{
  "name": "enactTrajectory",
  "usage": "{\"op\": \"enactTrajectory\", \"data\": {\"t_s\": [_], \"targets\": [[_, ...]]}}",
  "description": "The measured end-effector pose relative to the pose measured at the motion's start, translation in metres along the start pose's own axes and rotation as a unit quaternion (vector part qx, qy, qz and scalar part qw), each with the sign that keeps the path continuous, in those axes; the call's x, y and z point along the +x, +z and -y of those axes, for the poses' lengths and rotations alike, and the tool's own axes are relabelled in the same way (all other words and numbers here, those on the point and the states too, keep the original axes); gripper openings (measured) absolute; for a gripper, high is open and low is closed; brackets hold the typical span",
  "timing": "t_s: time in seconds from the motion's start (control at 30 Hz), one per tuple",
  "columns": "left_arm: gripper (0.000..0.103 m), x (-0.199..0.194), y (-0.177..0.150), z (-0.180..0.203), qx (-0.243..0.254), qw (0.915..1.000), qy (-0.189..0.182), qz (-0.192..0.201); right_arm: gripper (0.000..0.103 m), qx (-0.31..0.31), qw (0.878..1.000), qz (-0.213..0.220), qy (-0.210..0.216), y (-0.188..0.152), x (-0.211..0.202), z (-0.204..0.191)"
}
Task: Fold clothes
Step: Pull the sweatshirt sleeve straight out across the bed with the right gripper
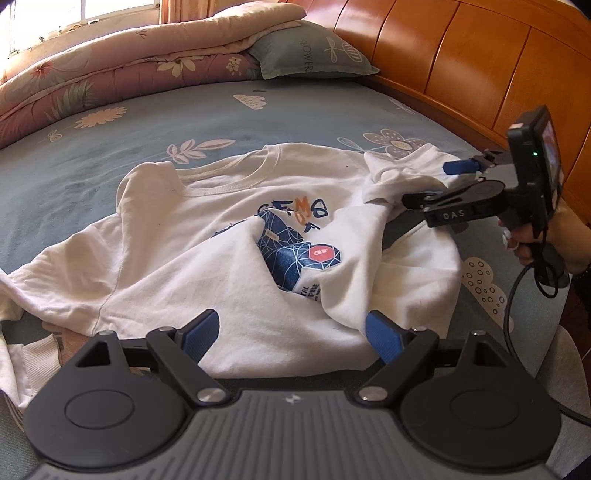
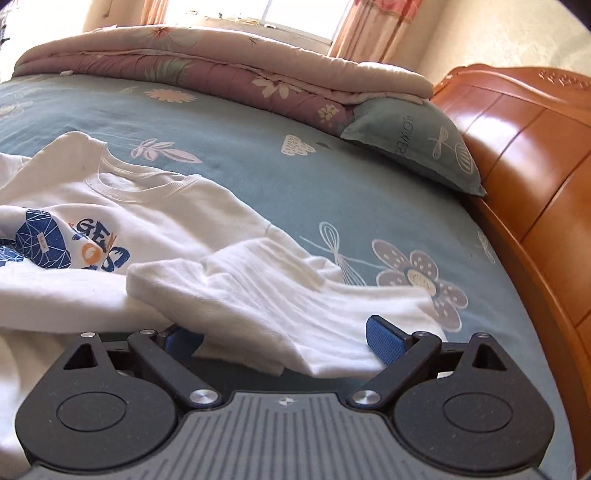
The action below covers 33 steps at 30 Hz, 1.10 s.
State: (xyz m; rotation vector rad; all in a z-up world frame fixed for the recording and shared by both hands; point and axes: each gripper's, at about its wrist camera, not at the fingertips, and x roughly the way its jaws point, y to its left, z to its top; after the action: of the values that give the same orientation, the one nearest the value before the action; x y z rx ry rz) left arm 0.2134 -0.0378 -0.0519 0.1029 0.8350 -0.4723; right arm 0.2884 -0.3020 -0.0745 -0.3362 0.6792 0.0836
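The white sweatshirt (image 1: 207, 236) lies rumpled on the bed (image 1: 155, 122). Left gripper (image 1: 291, 332) gapes wide over its hem; right gripper (image 2: 284, 338) stands open, the sleeve cuff (image 2: 258, 295) loose between its jaws

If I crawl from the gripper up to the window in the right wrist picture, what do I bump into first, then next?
right gripper → white sleeve → blue flowery bedsheet → folded pink quilt → window.
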Motion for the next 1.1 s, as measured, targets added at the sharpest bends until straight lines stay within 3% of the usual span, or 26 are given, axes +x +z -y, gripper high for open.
{"op": "enactTrajectory", "data": {"t_s": [0.17, 0.33, 0.6, 0.67, 0.8, 1.1], "targets": [[0.087, 0.002, -0.004, 0.001, -0.005, 1.0000, 0.002, -0.007, 0.103, 0.104, 0.994, -0.012, 0.031, -0.042, -0.036, 0.043], [0.087, 0.005, -0.007, 0.005, -0.012, 0.9999, -0.002, -0.011, 0.103, 0.189, 0.977, -0.041, 0.089, -0.080, -0.034, 0.069], [0.087, 0.005, -0.010, 0.011, -0.014, 0.9996, -0.005, -0.022, 0.103, 0.396, 0.906, -0.007, 0.152, -0.112, -0.021, 0.110], [0.087, 0.006, -0.009, 0.012, -0.012, 0.9996, -0.003, -0.024, 0.103, 0.416, 0.893, -0.002, 0.173, -0.105, -0.019, 0.115], [0.087, 0.003, -0.005, 0.018, -0.006, 0.9997, 0.002, -0.022, 0.103, 0.439, 0.858, 0.064, 0.259, -0.087, -0.010, 0.119], [0.087, 0.005, -0.005, 0.020, -0.004, 0.9994, 0.010, -0.032, 0.103, 0.488, 0.833, 0.099, 0.241, -0.073, 0.037, 0.141]]}}
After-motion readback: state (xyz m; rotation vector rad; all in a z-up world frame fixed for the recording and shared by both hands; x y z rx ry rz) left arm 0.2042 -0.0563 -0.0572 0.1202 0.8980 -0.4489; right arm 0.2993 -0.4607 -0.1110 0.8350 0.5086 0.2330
